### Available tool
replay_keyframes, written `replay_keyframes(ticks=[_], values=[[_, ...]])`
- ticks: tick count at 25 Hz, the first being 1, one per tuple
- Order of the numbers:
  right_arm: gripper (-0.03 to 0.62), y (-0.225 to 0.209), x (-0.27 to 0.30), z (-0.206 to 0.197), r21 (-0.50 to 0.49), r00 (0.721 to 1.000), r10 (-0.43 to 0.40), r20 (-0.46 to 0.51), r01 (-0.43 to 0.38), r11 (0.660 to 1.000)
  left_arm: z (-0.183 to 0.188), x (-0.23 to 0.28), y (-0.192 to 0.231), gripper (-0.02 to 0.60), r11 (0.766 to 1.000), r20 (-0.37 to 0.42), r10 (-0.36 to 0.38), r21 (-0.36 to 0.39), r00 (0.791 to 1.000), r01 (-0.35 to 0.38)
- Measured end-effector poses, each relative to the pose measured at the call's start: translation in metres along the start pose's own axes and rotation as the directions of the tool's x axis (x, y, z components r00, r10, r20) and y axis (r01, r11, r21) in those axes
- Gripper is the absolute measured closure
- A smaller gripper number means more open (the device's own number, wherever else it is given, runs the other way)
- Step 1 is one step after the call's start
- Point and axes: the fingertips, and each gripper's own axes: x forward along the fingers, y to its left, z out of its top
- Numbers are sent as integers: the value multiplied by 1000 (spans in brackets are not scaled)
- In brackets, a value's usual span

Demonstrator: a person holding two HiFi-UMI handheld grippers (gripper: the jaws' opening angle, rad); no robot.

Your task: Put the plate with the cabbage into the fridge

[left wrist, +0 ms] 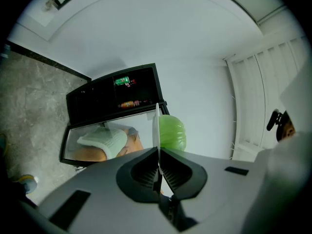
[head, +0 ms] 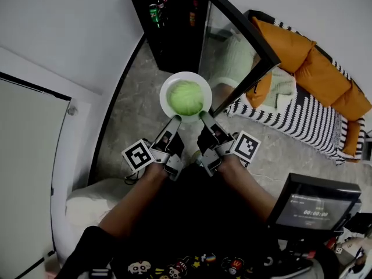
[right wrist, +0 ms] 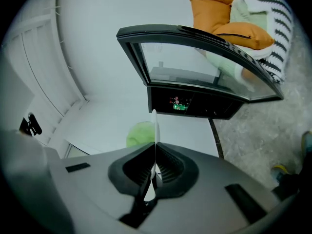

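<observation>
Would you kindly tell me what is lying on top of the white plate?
A green cabbage sits on the plate; the plate's middle beneath it is covered.

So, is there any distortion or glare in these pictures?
Head view: straight lines bow, light is soft, no glare on the plate. Left gripper view: strong fisheye, dark corners. Right gripper view: the same, the fridge door frame curves.

The cabbage (head: 186, 97) is green, the plate (head: 165, 95) white, the fridge (head: 174, 36) black
</observation>
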Motion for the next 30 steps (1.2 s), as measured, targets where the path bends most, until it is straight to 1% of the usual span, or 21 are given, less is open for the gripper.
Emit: replay_keyframes(ticks=[3,9,15,19,24,28,30], values=[[582,1,1,1,-14,1000,2,-9,-2,1000,0,0,-1,568,1000,14,-9,4,1000,9],[582,0,2,0,-3,1000,10,-7,-10,1000,1,0,0,568,1000,23,-11,9,1000,11],[582,4,1,2,-23,1000,12,-4,-12,1000,0,1,-4,568,1000,17,-20,11,1000,19],[582,6,0,0,-5,1000,5,-8,-5,1000,0,0,-6,568,1000,19,-26,0,999,26],[582,6,1,2,-11,1000,-1,-10,1,1000,2,1,-5,568,1000,15,-24,-1,1000,24],[582,7,1,1,-6,1000,9,-11,-9,1000,1,1,-6,568,1000,14,-28,-5,1000,28],[582,7,1,0,-6,1000,22,-8,-22,1000,2,-1,-7,568,1000,12,-21,7,1000,21]])
